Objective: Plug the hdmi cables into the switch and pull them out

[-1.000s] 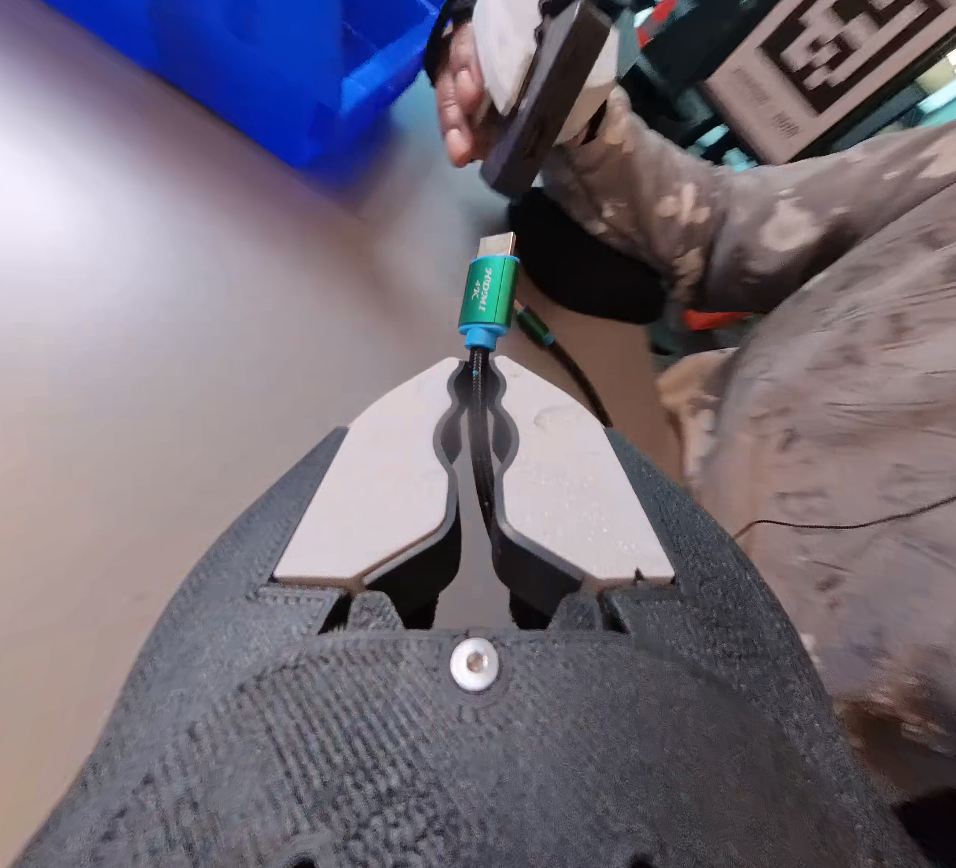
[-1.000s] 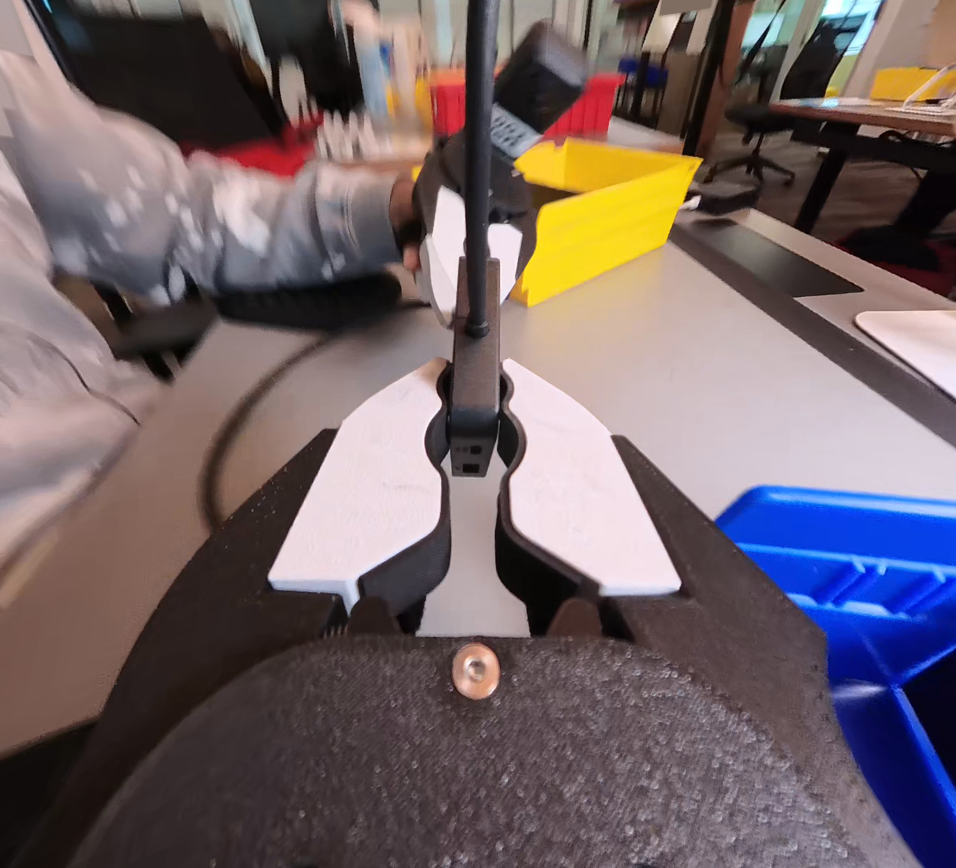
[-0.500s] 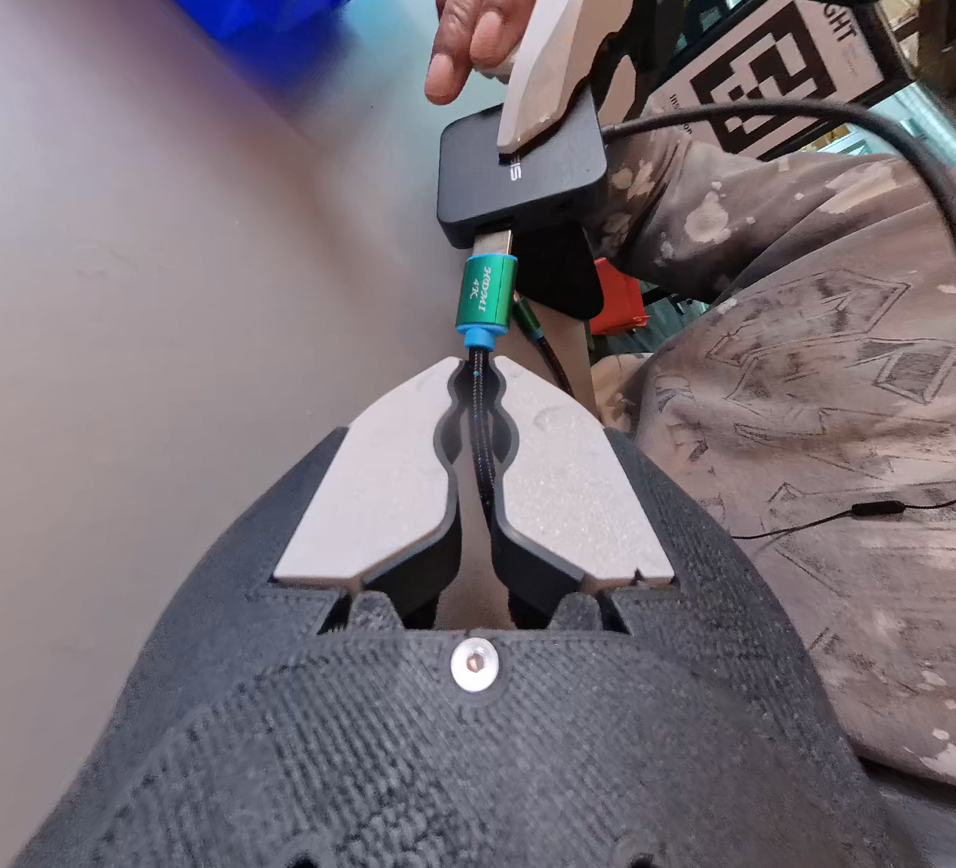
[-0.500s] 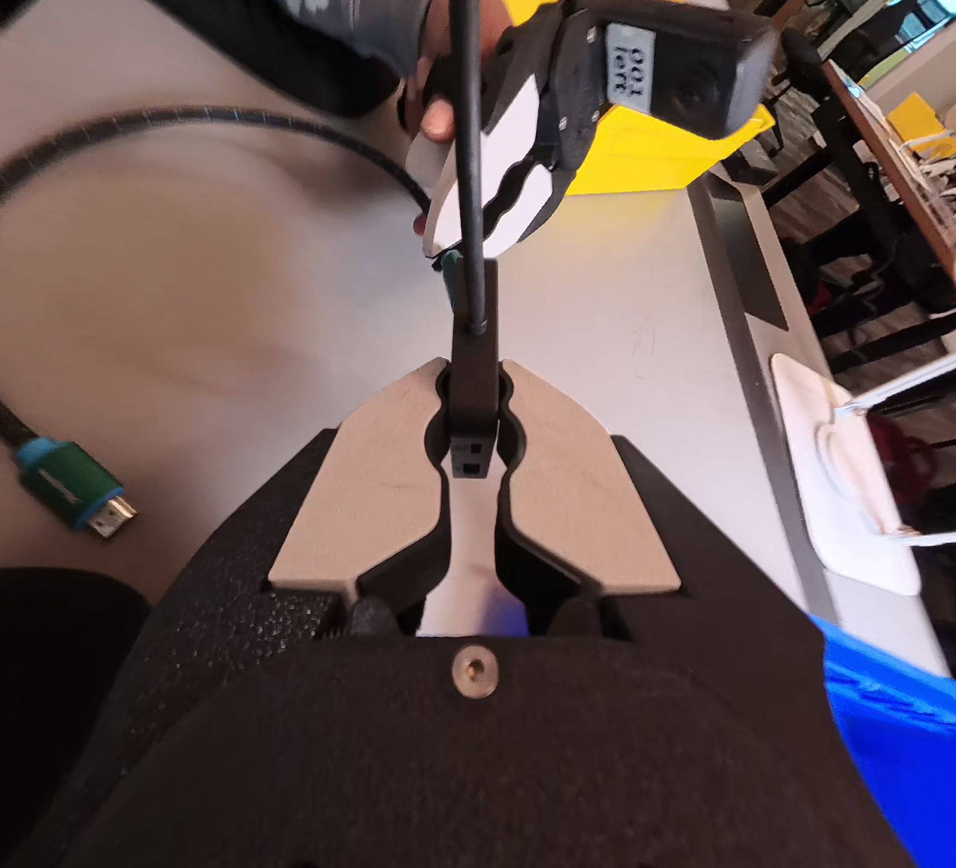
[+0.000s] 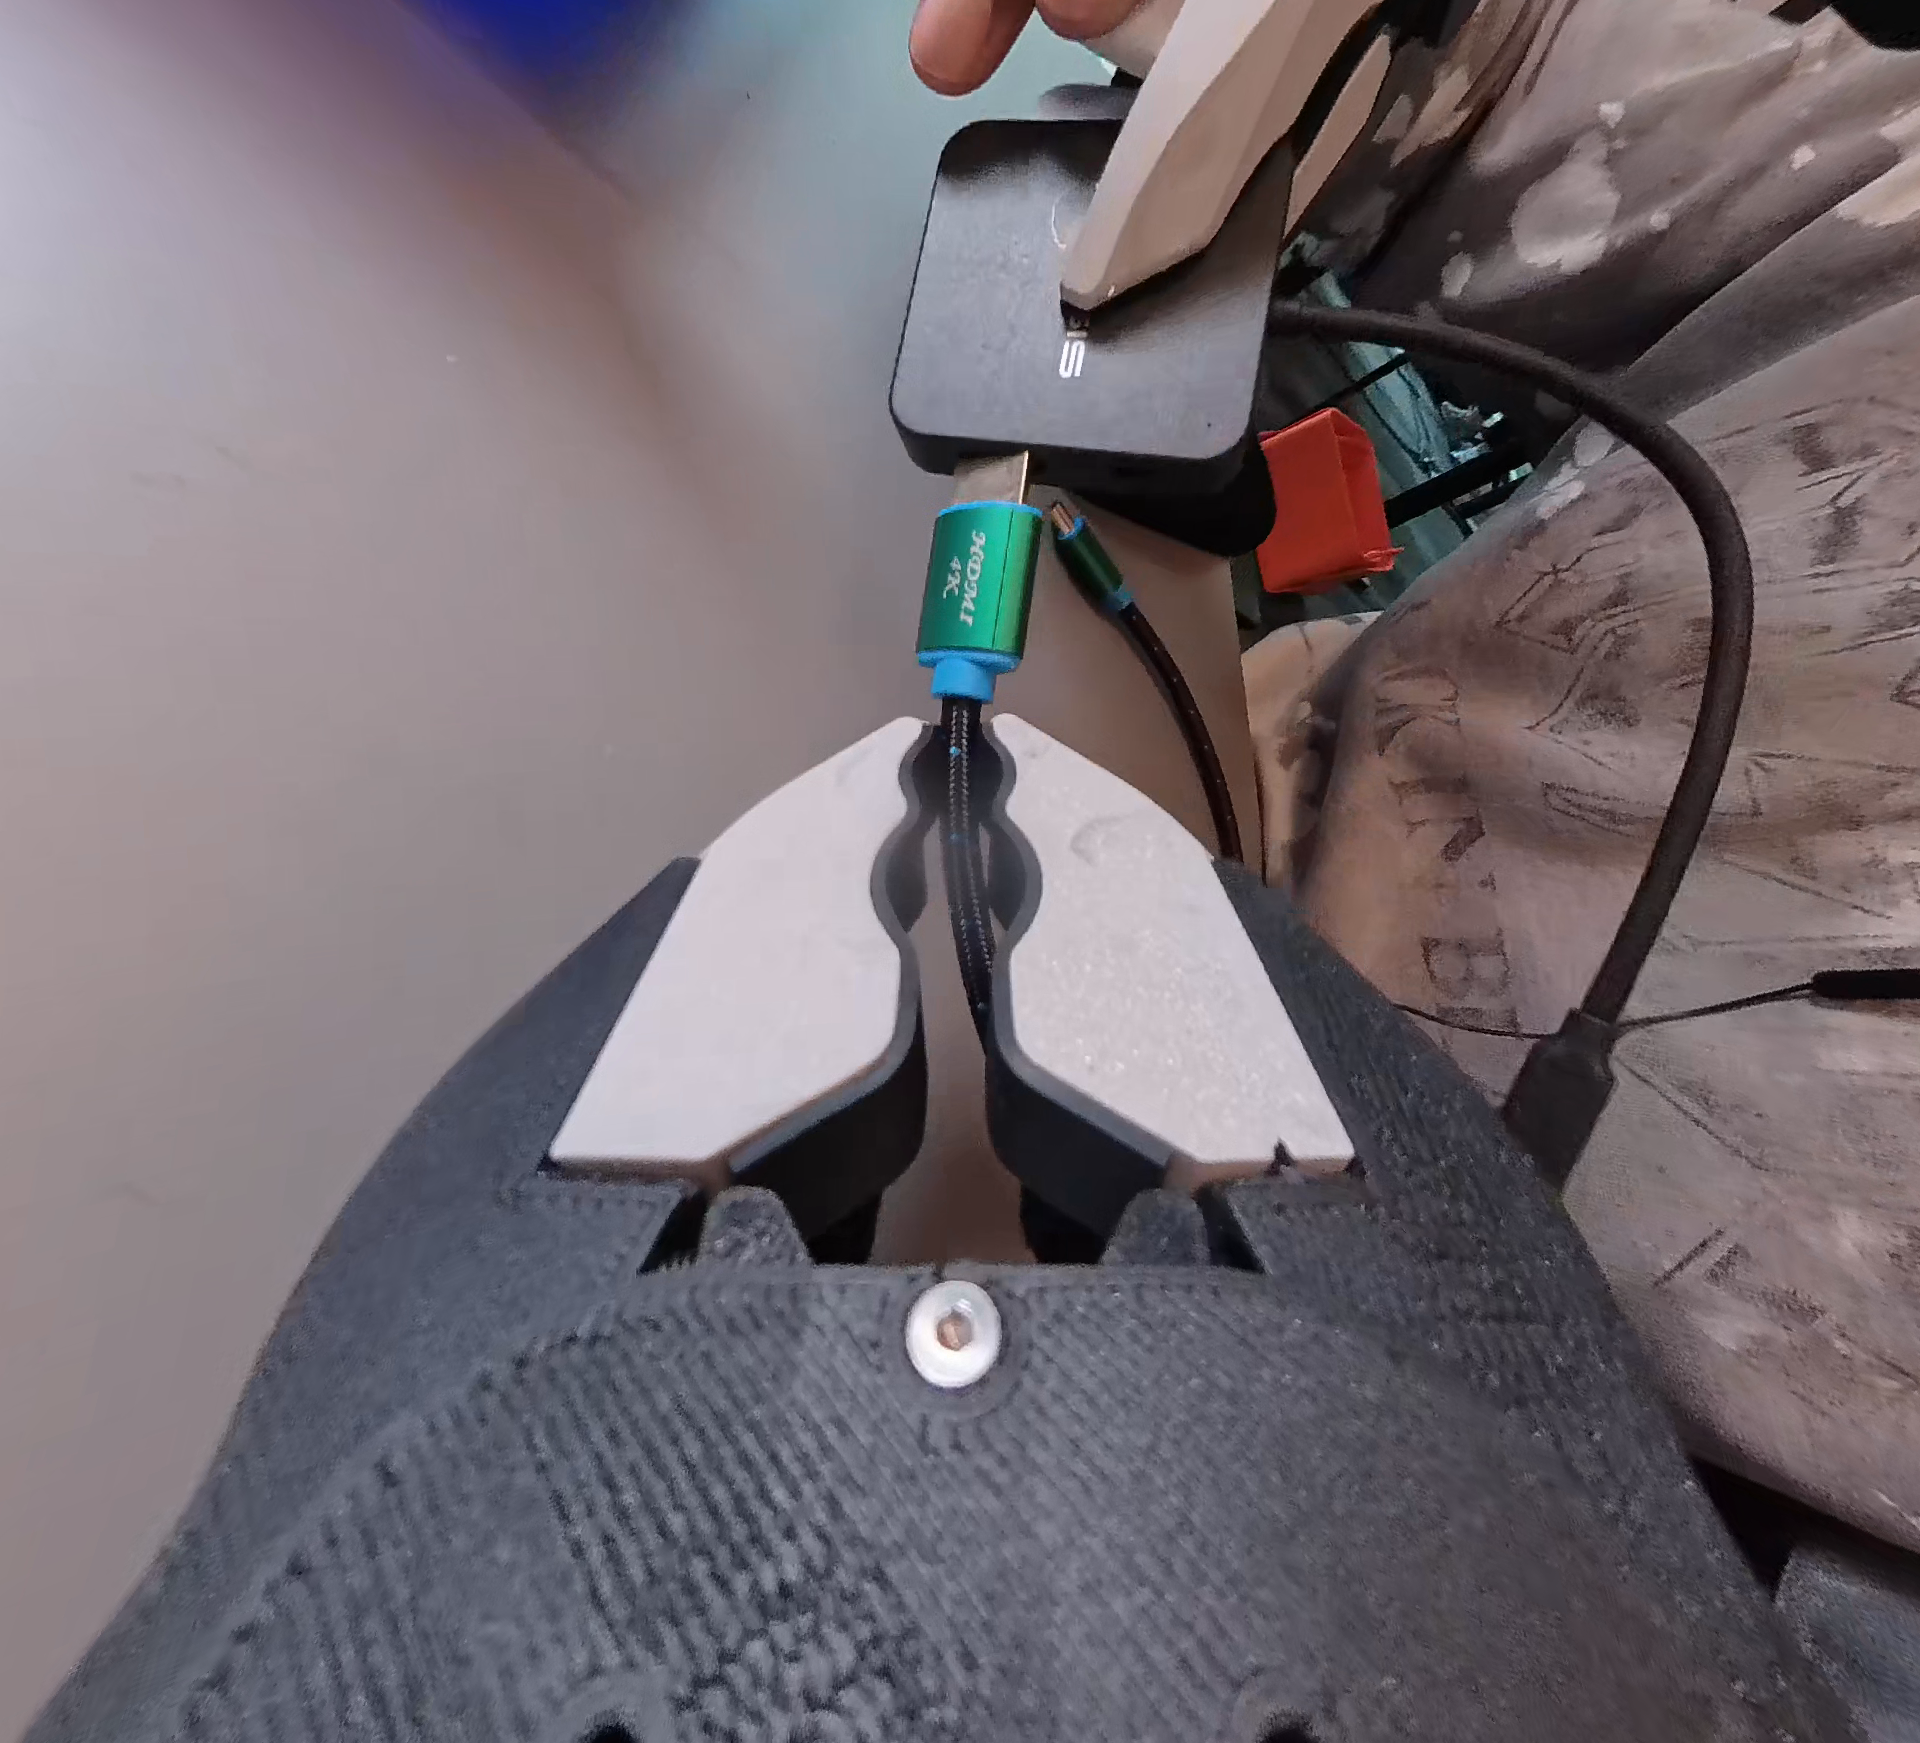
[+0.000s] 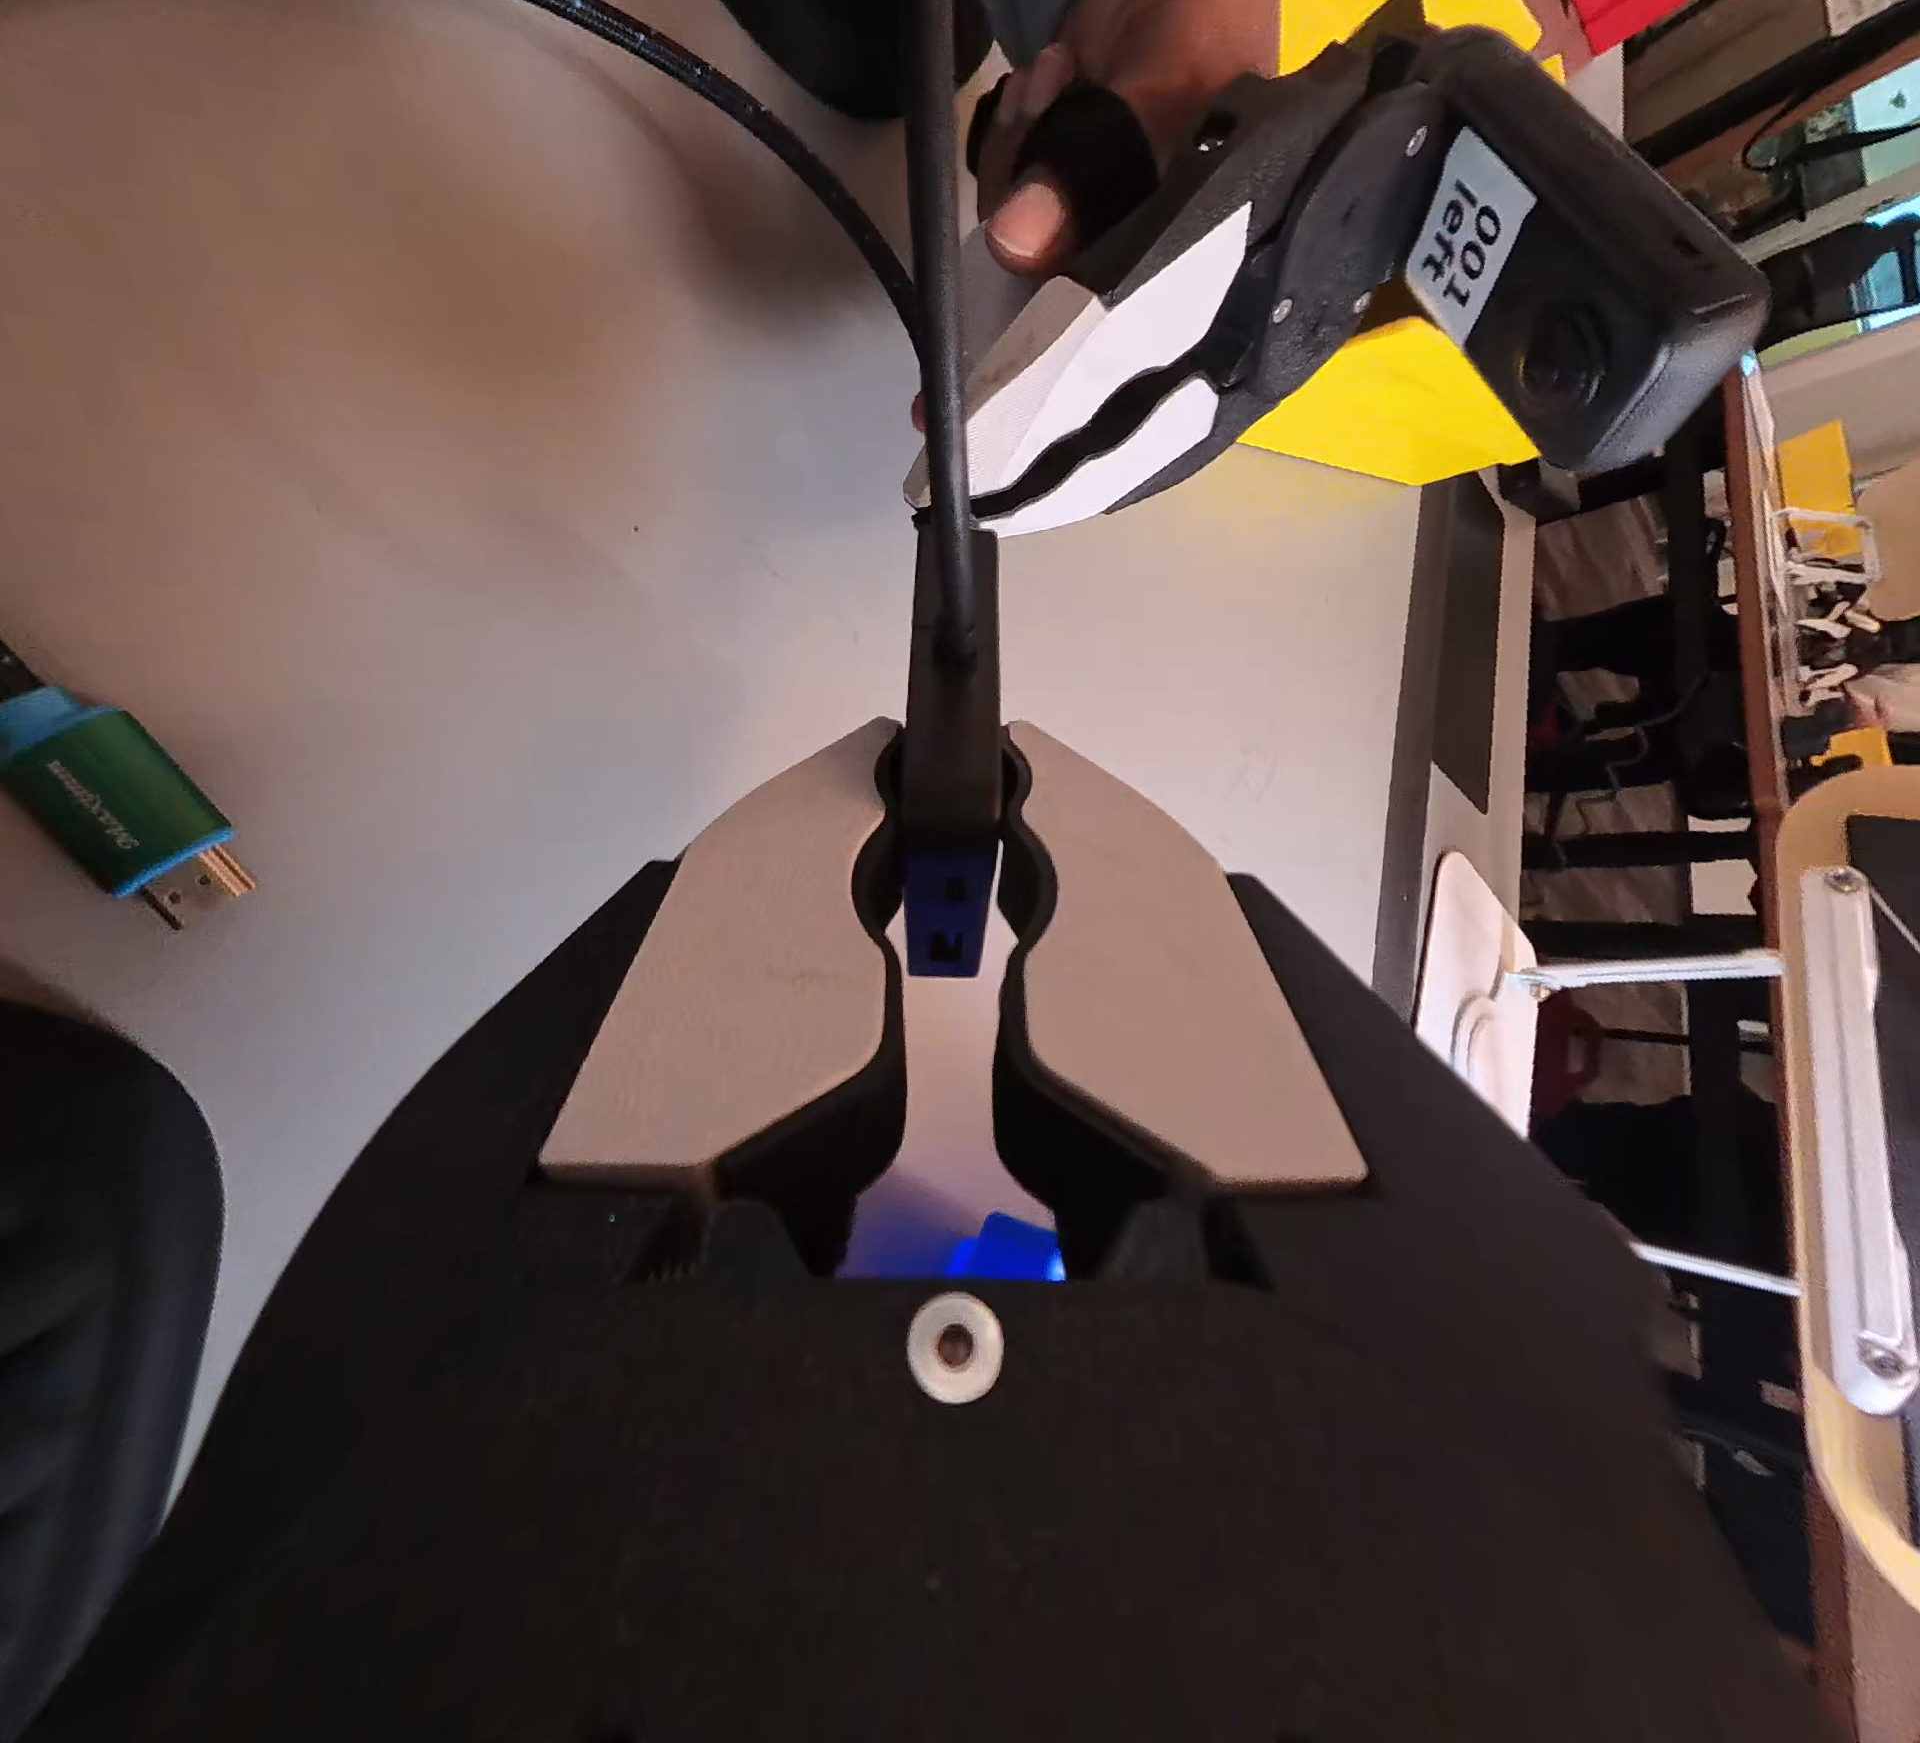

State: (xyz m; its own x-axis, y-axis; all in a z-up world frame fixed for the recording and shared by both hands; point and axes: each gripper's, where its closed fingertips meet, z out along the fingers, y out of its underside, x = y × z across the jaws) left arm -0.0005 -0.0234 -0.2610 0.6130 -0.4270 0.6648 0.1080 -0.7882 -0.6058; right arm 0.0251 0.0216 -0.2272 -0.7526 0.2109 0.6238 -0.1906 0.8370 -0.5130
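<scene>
Since the earlier frame, the switch (image 5: 1081,322) has been brought onto the green plug (image 5: 977,592), whose metal tip is partly hidden in a port; seating depth cannot be judged. Left gripper (image 5: 956,737): fingers closed on the braided cable (image 5: 966,862) just behind the plug. Right gripper (image 6: 951,737): fingers clamped on the switch, seen edge-on. A second plug (image 6: 114,810) lies loose on the counter (image 6: 520,446).

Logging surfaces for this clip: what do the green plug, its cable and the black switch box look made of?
Green plug: likely anodised metal shell, going by its satin sheen, with a blue plastic-looking collar. Cable: woven fabric braid, weave visible. Switch box: probably matte black plastic, smooth with rounded edges.
</scene>
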